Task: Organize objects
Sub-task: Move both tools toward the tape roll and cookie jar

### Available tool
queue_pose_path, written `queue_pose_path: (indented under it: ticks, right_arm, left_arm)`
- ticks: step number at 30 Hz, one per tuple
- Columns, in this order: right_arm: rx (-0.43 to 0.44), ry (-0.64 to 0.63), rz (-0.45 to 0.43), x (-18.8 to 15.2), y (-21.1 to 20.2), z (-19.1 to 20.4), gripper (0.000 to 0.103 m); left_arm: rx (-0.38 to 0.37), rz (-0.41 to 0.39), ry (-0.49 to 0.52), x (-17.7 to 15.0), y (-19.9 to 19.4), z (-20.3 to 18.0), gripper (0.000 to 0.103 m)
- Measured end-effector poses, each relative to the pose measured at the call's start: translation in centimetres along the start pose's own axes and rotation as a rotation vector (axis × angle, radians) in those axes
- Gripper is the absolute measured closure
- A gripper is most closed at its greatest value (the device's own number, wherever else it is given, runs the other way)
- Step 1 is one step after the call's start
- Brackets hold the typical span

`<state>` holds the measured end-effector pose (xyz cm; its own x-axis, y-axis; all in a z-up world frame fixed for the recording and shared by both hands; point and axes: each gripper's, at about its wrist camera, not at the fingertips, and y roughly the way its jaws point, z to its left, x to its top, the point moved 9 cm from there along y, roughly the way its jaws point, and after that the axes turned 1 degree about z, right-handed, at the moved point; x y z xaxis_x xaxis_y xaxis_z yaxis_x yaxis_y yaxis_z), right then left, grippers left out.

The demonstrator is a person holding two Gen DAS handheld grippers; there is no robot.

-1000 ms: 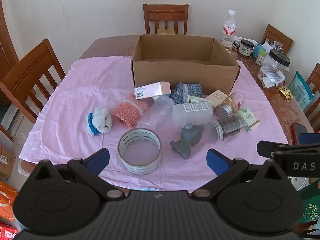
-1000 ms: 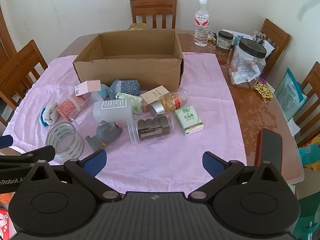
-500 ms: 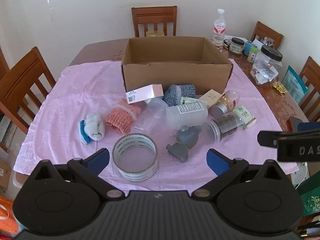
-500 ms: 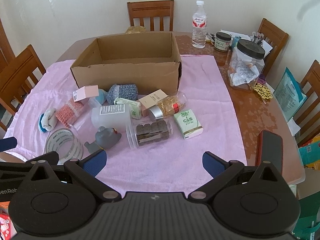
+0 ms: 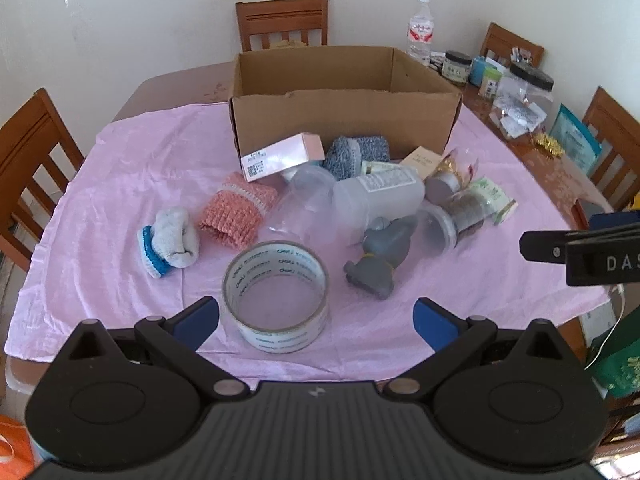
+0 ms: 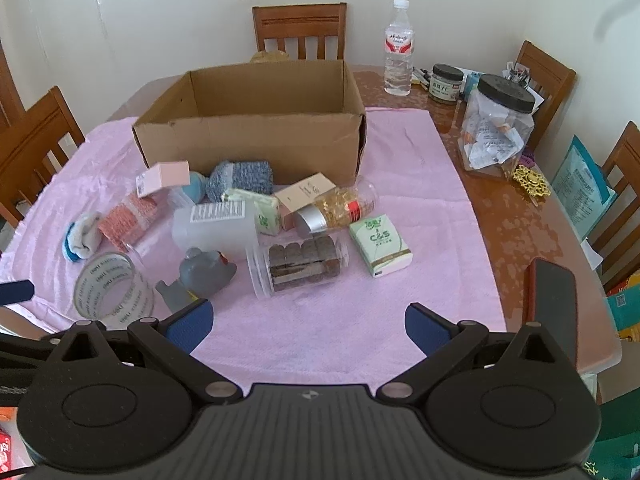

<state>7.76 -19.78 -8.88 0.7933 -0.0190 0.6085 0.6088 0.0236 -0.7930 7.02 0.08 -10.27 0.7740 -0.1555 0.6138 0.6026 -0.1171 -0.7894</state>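
An open, empty cardboard box [image 5: 344,120] [image 6: 256,136] stands on a pink cloth [image 5: 120,208]. In front of it lie a tape roll [image 5: 276,294] [image 6: 114,290], a grey toy [image 5: 380,256] [image 6: 204,274], a pink knit piece [image 5: 236,216], a white-blue sock [image 5: 168,242], a frosted bottle [image 6: 216,228], a jar of dark discs [image 6: 300,266], a green packet [image 6: 380,246] and small boxes. My left gripper [image 5: 316,322] is open and empty, just short of the tape roll. My right gripper [image 6: 308,326] is open and empty over bare cloth.
A water bottle [image 6: 398,64], a small jar [image 6: 447,83] and a large black-lidded jar [image 6: 498,128] stand on the bare table at the right. A red-cased phone [image 6: 550,304] lies near the right edge. Wooden chairs [image 6: 300,30] surround the table.
Both grippers have moved a little closer to the objects and slightly left. The tape roll now sits nearer the left fingers. Nothing was taken hold of.
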Motion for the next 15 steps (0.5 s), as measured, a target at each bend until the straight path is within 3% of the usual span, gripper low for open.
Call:
queue_pose_path:
  ticks: [9, 15]
  right_arm:
    - [-0.011, -0.022, 0.004, -1.4, 2.8, 0.7, 0.000]
    - [0.032, -0.038, -0.017, -1.5, 3.9, 2.2, 0.000]
  left_arm:
    - [0.005, -0.034, 0.078, -0.4, 2.1, 2.0, 0.001]
    - [-0.020, -0.039, 0.143, -0.6, 4.4, 2.8, 0.001]
